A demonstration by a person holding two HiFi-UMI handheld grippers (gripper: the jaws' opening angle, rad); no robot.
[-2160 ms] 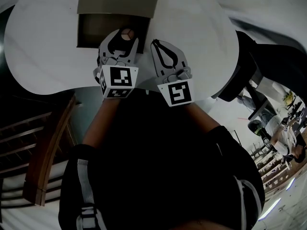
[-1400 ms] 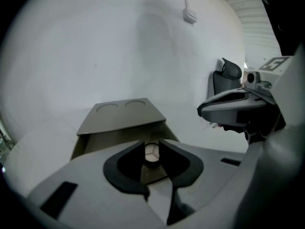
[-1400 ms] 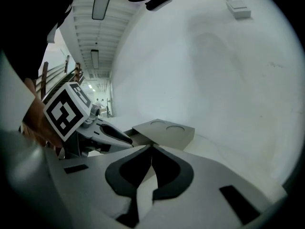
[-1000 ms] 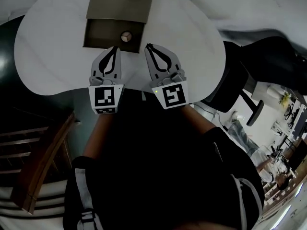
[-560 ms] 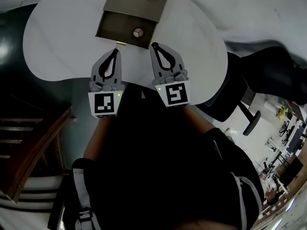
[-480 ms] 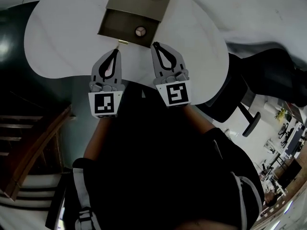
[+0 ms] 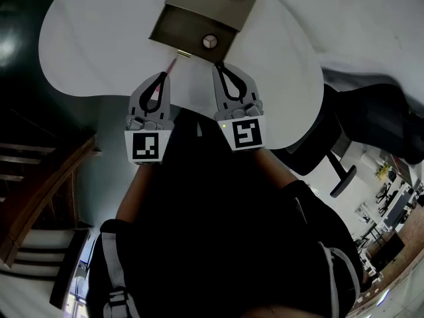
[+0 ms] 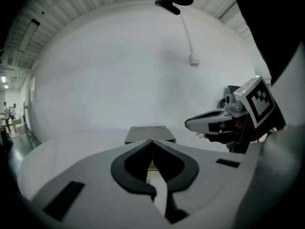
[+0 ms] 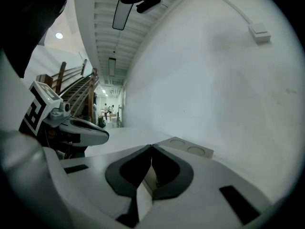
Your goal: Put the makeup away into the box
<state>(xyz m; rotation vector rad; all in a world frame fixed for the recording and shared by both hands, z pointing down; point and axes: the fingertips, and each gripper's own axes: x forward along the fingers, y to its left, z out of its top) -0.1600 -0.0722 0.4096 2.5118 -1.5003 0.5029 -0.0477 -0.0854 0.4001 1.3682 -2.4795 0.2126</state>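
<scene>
Left gripper (image 7: 161,78) and right gripper (image 7: 220,65) hover closed over the bench (image 7: 93,45). A round makeup pot (image 7: 209,41) lies in the box (image 7: 175,28).

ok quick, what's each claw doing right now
left claw: closed; a thin pink stick lies at its tip, cannot tell if gripped
right claw: closed, nothing in it

The white, rounded counter (image 7: 99,52) carries an open tan box (image 7: 182,28) just beyond the left fingers (image 7: 164,97) and right fingers (image 7: 244,88). A slim pink stick (image 7: 171,67) lies just ahead of the left ones.
</scene>
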